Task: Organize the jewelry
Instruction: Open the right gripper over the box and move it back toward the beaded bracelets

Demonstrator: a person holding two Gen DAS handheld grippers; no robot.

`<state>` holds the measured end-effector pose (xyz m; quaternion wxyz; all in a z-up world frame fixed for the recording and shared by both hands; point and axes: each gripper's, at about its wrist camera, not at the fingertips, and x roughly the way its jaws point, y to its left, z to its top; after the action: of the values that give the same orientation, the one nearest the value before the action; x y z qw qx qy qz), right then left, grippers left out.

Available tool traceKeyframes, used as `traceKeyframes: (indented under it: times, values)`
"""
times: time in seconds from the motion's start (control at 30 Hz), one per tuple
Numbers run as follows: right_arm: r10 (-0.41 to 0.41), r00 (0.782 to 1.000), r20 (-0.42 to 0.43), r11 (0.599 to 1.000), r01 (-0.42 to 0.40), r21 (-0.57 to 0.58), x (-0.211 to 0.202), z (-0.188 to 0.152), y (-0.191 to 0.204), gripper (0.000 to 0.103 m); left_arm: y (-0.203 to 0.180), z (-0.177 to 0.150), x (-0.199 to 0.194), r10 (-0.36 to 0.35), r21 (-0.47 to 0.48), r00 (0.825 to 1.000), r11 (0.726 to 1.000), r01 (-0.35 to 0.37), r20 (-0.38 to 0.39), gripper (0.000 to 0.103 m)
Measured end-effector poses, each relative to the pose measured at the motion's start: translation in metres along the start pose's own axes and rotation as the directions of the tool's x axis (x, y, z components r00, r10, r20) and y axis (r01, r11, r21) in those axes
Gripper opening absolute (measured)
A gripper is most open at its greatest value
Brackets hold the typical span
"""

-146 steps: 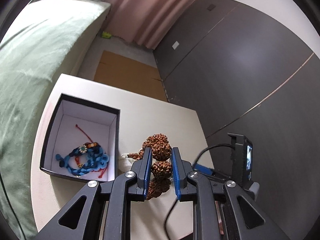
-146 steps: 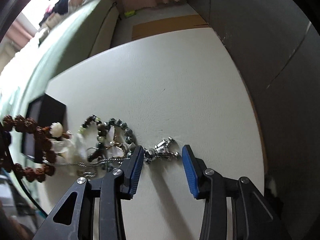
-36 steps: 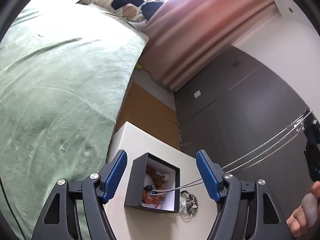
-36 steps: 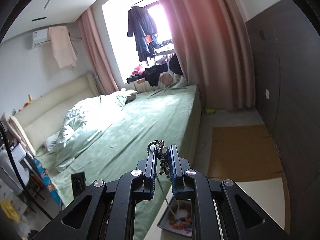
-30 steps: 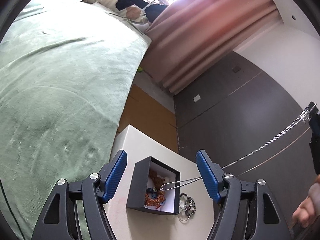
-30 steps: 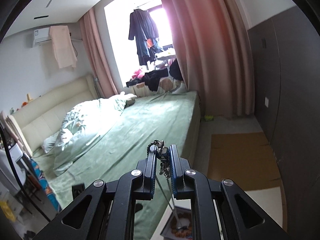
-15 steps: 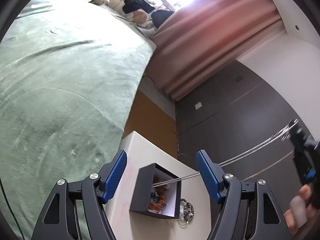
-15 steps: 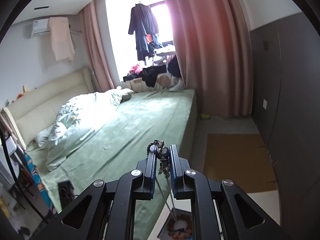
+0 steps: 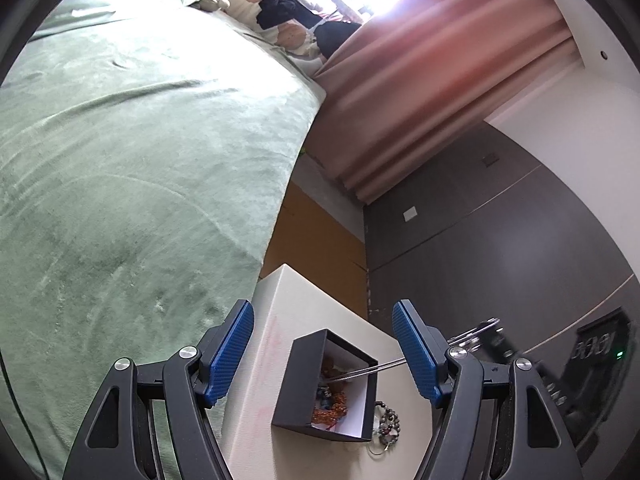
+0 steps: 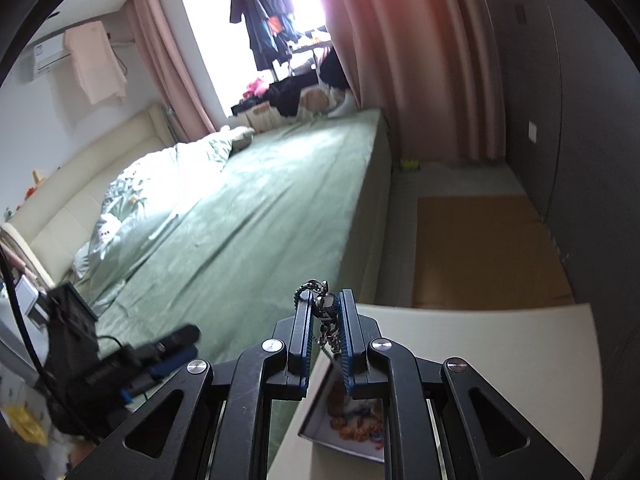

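A square black cardboard box (image 9: 325, 386) stands on the pale rectangular table (image 9: 296, 304), with orange and blue beaded jewelry (image 9: 332, 398) inside. A dark beaded bracelet (image 9: 387, 424) lies just right of it. The green-covered bed (image 9: 132, 184) runs along the table's left.

Daylight from the window (image 10: 276, 20) blows out the bed (image 9: 140, 60), fisheye edges curve darkly, and the right edge blurs.

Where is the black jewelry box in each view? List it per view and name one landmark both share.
Left wrist view: the black jewelry box sits low and center, on the white table between the open blue pads, with the silver chain running into it.
Right wrist view: the box is at the bottom center, partly hidden behind the right gripper.
Shared landmark: the green bed.
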<state>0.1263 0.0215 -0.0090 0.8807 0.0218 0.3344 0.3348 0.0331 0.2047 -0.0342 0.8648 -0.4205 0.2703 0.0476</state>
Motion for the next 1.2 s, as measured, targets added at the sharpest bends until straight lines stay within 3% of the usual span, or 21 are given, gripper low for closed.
traceKeyframes:
  times: [0.33, 0.43, 0.5, 0.57, 0.83, 0.97, 1.2]
  values:
    - [0.062, 0.992, -0.115, 0.997, -0.055, 0.061, 0.041, -0.028, -0.024, 0.014, -0.002, -0.003, 0.004, 0.024, 0.001, 1.0, 1.0, -0.024, 0.006, 0.073]
    - [0.041, 0.984, -0.175, 0.998, -0.031, 0.06, 0.054, -0.034, -0.026, 0.015, -0.001, -0.004, 0.004, 0.028, 0.001, 1.0, 1.0, -0.028, 0.001, 0.073]
    - [0.049, 0.978, -0.202, 0.997, -0.035, 0.074, 0.056, -0.037, -0.03, 0.039, -0.002, -0.004, 0.003, 0.027, 0.007, 1.0, 1.0, -0.027, -0.002, 0.073]
    - [0.06, 0.983, -0.176, 0.995, -0.045, 0.092, 0.045, -0.037, -0.036, 0.048, -0.003, -0.004, 0.002, 0.029, 0.013, 1.0, 0.999, -0.029, 0.0, 0.073]
    - [-0.003, 0.992, -0.128, 0.987, 0.023, 0.158, -0.002, -0.041, -0.075, 0.055, -0.021, -0.016, 0.013, 0.02, 0.068, 0.999, 0.998, -0.018, -0.04, 0.073]
    - [-0.045, 0.992, -0.116, 0.978, 0.068, 0.199, -0.023, -0.053, -0.099, 0.067, -0.038, -0.028, 0.021, 0.021, 0.116, 0.998, 0.993, -0.014, -0.064, 0.073]
    - [-0.076, 0.985, -0.155, 0.95, 0.119, 0.289, -0.043, -0.08, -0.139, 0.067, -0.074, -0.062, 0.044, 0.047, 0.234, 0.989, 0.972, -0.013, -0.142, 0.073]
